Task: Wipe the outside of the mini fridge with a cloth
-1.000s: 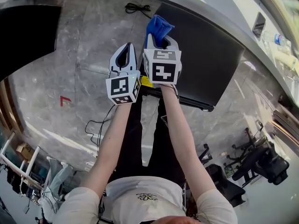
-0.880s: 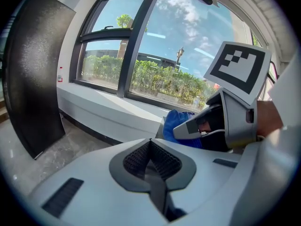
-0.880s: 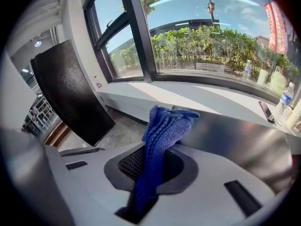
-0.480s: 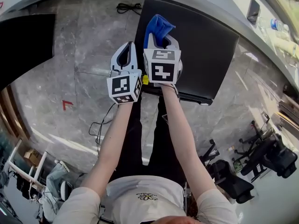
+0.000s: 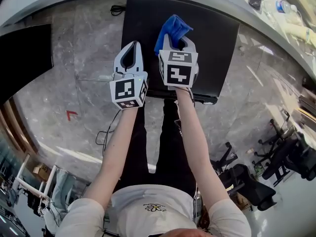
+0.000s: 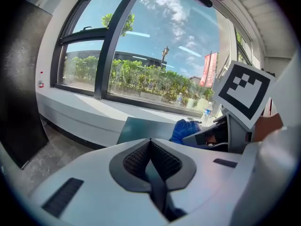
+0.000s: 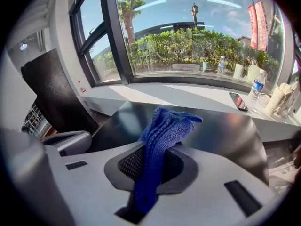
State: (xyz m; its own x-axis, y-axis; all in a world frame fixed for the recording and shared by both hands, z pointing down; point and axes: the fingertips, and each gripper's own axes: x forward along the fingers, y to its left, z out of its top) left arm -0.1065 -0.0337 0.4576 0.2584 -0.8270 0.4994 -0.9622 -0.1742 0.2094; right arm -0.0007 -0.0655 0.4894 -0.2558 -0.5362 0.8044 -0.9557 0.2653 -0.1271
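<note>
Plainly, the right gripper (image 5: pixel 177 39) has its fingers pinched on the blue cloth (image 5: pixel 172 28), whose loose end stands up past the tips, above the black top of the mini fridge (image 5: pixel 217 48). The fridge lies ahead of and below both grippers. Its top is a broad flat panel, with its near edge under the right gripper and its far edge close to the window ledge (image 7: pixel 188 95). The left gripper (image 5: pixel 131 48), its 2 fingers pressed together on nothing, hovers just beside the right one, over the fridge's left edge. The right gripper looks nearer the work: lowering it should lay the cloth on the top, with open room to sweep rightward.
</note>
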